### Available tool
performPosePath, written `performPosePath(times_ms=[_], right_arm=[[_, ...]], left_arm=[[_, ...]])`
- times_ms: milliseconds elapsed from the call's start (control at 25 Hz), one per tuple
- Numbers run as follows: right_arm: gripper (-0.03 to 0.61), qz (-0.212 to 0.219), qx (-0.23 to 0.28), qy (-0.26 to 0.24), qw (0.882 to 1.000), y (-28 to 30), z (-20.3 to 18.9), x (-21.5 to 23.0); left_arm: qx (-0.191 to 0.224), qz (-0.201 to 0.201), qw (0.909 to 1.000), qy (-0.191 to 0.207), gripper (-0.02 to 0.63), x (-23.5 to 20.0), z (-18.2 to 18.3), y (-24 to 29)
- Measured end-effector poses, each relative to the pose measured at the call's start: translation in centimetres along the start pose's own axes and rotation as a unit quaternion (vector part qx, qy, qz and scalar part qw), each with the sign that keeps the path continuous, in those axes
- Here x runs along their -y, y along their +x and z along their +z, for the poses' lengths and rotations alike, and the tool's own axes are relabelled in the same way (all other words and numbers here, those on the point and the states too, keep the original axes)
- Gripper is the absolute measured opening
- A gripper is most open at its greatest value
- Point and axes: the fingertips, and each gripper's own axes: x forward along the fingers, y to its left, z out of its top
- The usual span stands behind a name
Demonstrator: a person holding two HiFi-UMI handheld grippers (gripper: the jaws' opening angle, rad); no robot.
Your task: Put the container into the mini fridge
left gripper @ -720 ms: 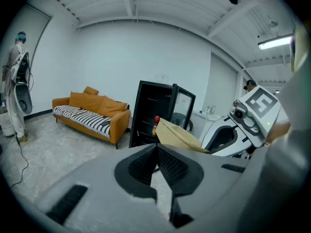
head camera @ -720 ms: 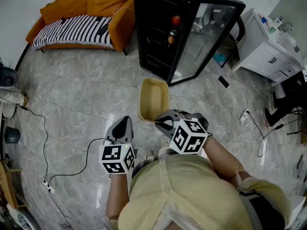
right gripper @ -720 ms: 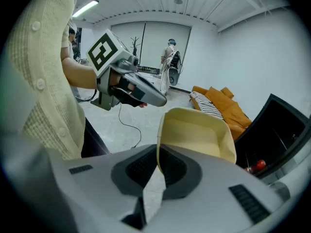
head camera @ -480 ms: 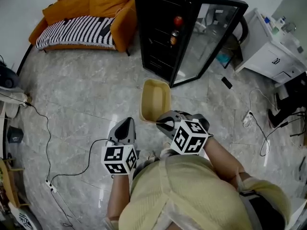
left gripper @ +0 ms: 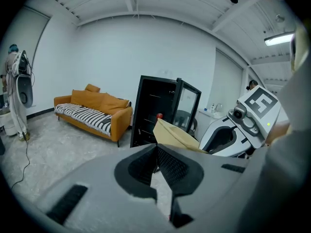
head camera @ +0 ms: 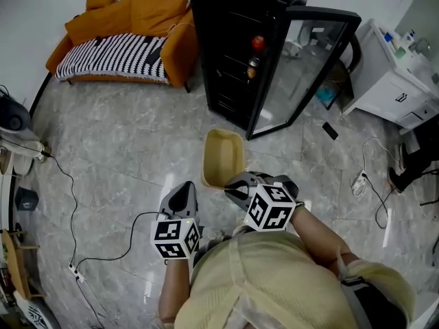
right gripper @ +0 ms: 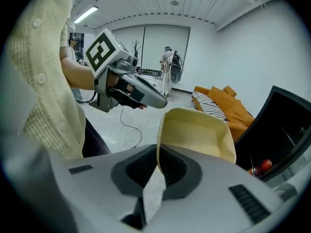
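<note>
As we log it, the container (head camera: 223,157) hangs just in front of the mini fridge (head camera: 230,53), short of its open doorway and clear of the floor (head camera: 116,129).
- Form: a rectangular tub with rounded corners, pale yellow, smooth and matte, plastic by the look, with a thin rim.
- Long axis: runs from us toward the fridge. The far short end points at the doorway and the open mouth faces up.
- Hold: our right gripper (head camera: 232,181) is clamped on the near short wall, one pad inside and one outside.
- Our left gripper (head camera: 184,189): jaws pressed together on nothing, farther from the fridge than the container.
- Fridge: a black, boxy, glossy cabinet. Its glass-paned door (head camera: 312,57) is swung wide, and a red round item (head camera: 258,42) sits on an upper shelf.
- Beside the fridge: an orange sofa (head camera: 137,19) with a black-and-white striped throw (head camera: 113,55).
</note>
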Motion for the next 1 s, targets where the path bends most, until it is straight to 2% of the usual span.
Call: performPosePath(times_ms=[280,640,1000], right_arm=[[0.035,0.018,0.001,-0.028,0.999,0.3,-1.3,2.2],[0.035,0.044,-0.007,-0.023,0.999,1.7,-2.6,2.8],[0.035,0.037,-0.028,-0.013,0.999,3.7,-2.4,5.2]], left_arm=[[-0.007,0.018,0.9998,-0.004,0.023,0.1,0.9,3.0],[-0.024,0.031,0.9992,-0.007,0.023,-0.7,0.9,4.4],[-0.017,0.005,0.9998,-0.003,0.023,-2.8,2.6,7.5]])
